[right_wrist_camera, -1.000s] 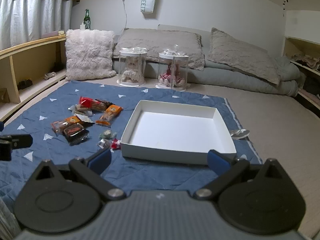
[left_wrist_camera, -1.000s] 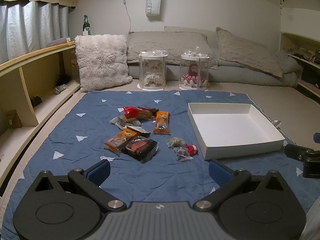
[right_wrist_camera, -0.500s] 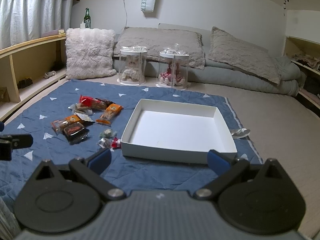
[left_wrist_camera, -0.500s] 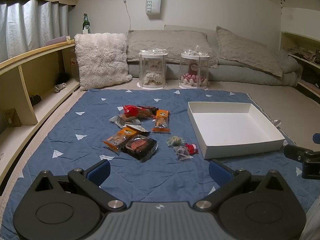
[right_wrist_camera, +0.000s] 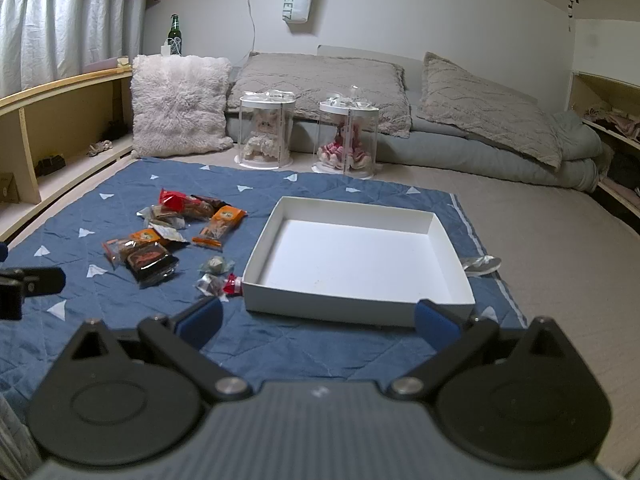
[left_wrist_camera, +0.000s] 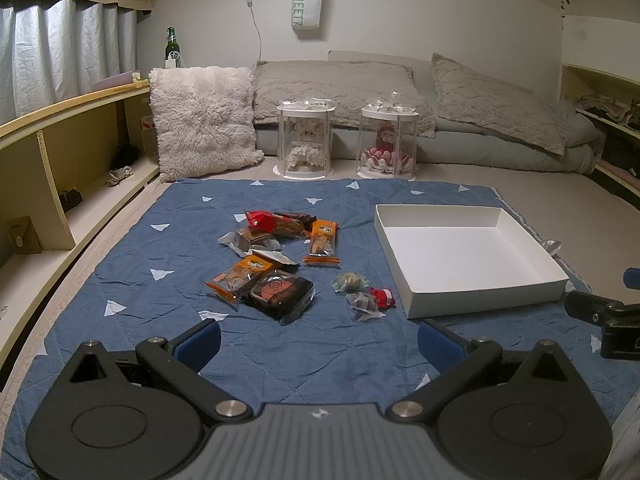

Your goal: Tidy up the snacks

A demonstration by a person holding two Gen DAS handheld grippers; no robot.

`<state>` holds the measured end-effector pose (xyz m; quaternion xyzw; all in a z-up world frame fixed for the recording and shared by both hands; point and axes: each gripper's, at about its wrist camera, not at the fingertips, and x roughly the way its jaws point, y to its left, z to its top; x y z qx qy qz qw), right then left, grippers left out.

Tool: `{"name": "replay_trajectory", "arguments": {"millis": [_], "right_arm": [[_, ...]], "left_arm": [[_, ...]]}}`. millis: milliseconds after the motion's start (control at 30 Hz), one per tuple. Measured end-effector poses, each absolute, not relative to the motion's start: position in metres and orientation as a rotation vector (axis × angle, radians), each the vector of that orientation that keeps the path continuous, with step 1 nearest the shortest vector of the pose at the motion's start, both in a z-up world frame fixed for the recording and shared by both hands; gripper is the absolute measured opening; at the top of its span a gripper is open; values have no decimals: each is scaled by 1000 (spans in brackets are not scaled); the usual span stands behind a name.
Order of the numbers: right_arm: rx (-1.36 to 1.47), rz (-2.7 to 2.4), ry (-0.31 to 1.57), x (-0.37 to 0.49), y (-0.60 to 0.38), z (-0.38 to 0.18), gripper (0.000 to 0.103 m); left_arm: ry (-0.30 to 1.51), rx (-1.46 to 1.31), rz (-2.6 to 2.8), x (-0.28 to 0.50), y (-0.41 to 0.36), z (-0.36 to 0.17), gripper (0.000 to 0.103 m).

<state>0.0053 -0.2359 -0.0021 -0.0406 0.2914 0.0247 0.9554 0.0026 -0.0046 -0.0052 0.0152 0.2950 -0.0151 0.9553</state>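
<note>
Several wrapped snacks lie in a loose pile on the blue quilted mat (left_wrist_camera: 132,264): a dark packet (left_wrist_camera: 281,291), two orange packets (left_wrist_camera: 322,241), a red one (left_wrist_camera: 259,219) and small candies (left_wrist_camera: 351,281). An empty white box (left_wrist_camera: 468,254) sits to their right; it also shows in the right wrist view (right_wrist_camera: 360,256). My left gripper (left_wrist_camera: 318,344) is open and empty, held low before the pile. My right gripper (right_wrist_camera: 316,322) is open and empty, just in front of the box's near wall.
Two clear doll cases (left_wrist_camera: 306,144) and a fluffy pillow (left_wrist_camera: 204,122) stand at the mat's far edge, before a grey mattress. Wooden shelves (left_wrist_camera: 52,168) run along the left. A small wrapper (right_wrist_camera: 482,264) lies right of the box.
Both grippers have eased slightly forward; the view barely shifts. Nothing was picked up or moved.
</note>
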Motion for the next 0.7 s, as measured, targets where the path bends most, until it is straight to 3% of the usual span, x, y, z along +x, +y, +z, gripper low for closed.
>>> {"name": "replay_trajectory", "arguments": {"millis": [700], "right_arm": [[-86,50,596,6,-235,-4,103]], "left_arm": [[603,35,-20,6,-8,-4,103]]}}
